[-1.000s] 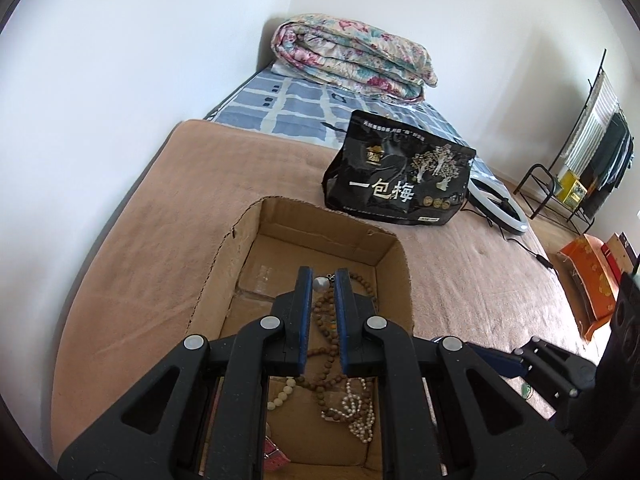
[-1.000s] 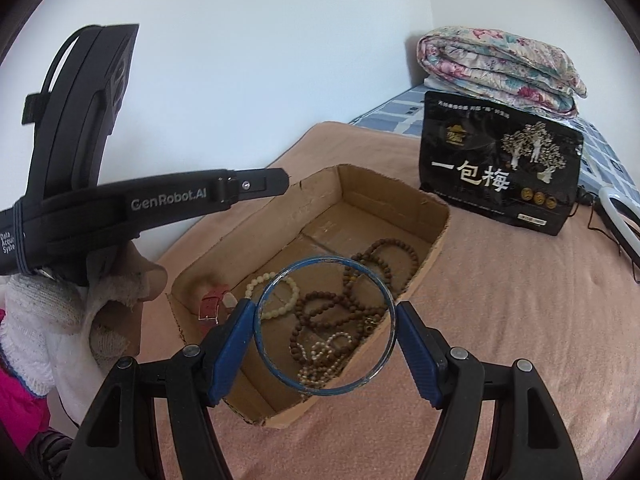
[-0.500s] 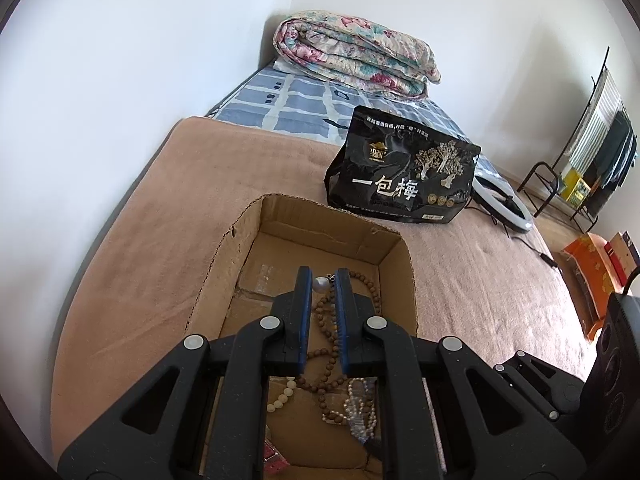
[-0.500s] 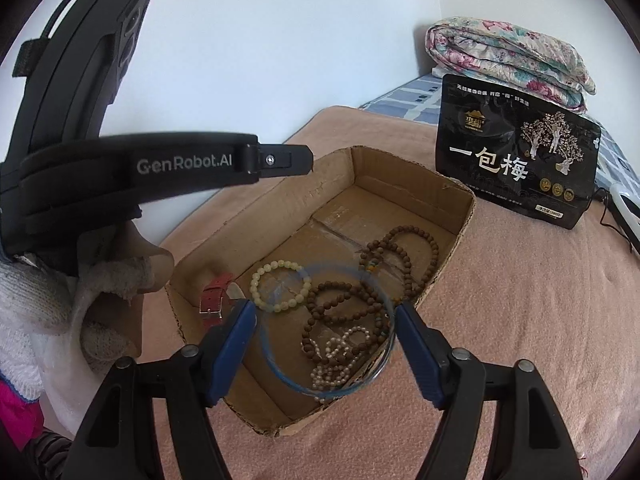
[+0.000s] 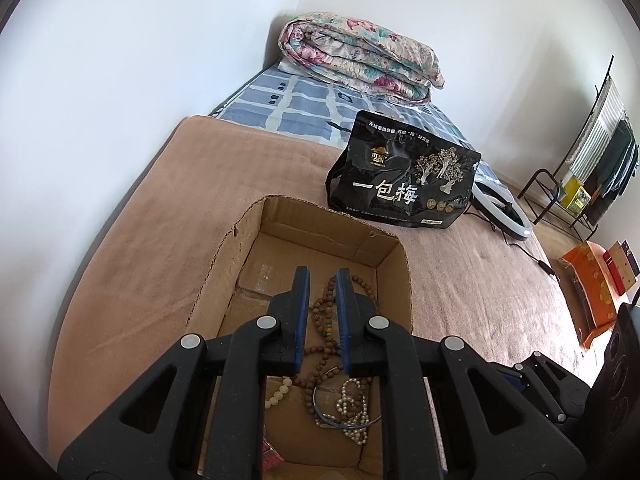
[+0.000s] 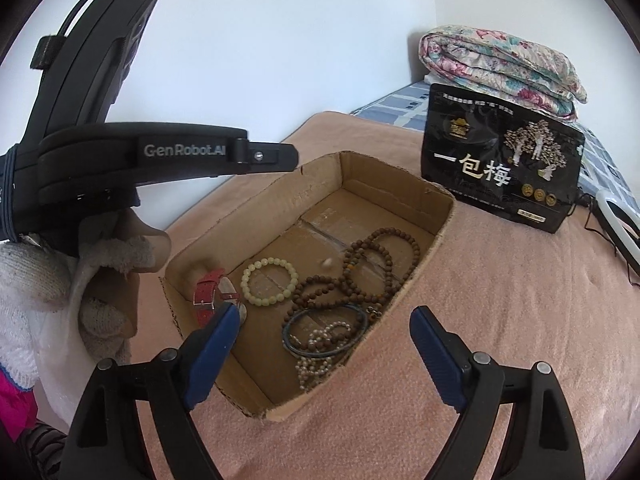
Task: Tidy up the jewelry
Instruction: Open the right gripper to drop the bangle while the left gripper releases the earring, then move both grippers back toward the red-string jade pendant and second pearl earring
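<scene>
An open cardboard box [image 6: 440, 204] [image 5: 402, 264] sits on the pink blanket. It holds a brown bead necklace [image 6: 384, 256] [image 5: 324, 312], a pale bead bracelet [image 6: 270, 282], a pearl strand [image 6: 320, 354] [image 5: 354, 408], a red watch strap [image 6: 206, 294], one small pearl [image 6: 327, 263] and a blue bangle [image 6: 324, 330] [image 5: 340, 420]. My right gripper [image 6: 324, 330] is open and empty above the box's near edge. My left gripper [image 5: 322, 276] hovers over the box with a narrow gap between its jaws and nothing in it.
A black snack bag [image 6: 504, 164] [image 5: 404, 180] stands behind the box. A folded floral quilt [image 5: 360, 60] lies at the far end of the bed. A white ring light [image 5: 504, 208] lies to the right. A white wall runs along the left.
My right gripper opened and the blue bangle dropped into the box onto the beads. The small pearl that was between my left jaws now lies on the box floor.
</scene>
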Motion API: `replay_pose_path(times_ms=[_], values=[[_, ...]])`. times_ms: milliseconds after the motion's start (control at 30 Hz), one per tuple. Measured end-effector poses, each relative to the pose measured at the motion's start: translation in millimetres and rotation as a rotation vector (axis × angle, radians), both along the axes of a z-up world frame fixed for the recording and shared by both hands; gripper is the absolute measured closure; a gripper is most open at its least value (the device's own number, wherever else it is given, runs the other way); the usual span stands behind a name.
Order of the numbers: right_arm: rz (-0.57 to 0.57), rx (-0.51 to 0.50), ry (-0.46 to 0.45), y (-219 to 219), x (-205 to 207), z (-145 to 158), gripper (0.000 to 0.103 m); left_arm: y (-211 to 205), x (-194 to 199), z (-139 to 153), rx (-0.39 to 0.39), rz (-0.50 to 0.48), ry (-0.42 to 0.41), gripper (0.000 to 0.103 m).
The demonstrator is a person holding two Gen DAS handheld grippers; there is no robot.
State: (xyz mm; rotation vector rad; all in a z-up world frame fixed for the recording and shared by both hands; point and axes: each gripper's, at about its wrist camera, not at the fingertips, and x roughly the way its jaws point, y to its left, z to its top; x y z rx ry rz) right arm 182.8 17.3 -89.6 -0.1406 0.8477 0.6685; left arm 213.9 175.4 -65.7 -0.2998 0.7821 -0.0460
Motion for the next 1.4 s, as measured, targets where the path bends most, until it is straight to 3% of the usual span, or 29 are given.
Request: replay_pose_path(times_ms=[500, 1000, 1067, 1133, 1167, 1400], values=[[-0.035, -0.027, -0.040, -31, -16, 13, 0.011, -14, -19, 19, 0.034, -0.010, -0.046, 0.092], [-0.081, -0.032, -0.107, -83, -38, 32, 0.000, -71, -37, 39, 0.087, -0.117, -0.110, 0.091], [-0.099, -0.037, -0.114, -92, -39, 33, 0.000, -81, -38, 40, 0.088, -0.134, -0.114, 0.088], [-0.117, -0.042, -0.109, -102, -40, 33, 0.000, -90, -40, 41, 0.083, -0.151, -0.120, 0.066], [-0.128, -0.045, -0.107, -109, -40, 33, 0.000, -95, -41, 42, 0.078, -0.160, -0.125, 0.063], [-0.213, -0.076, -0.109, -154, -47, 33, 0.000, -132, -45, 39, 0.083, -0.233, -0.122, 0.063]])
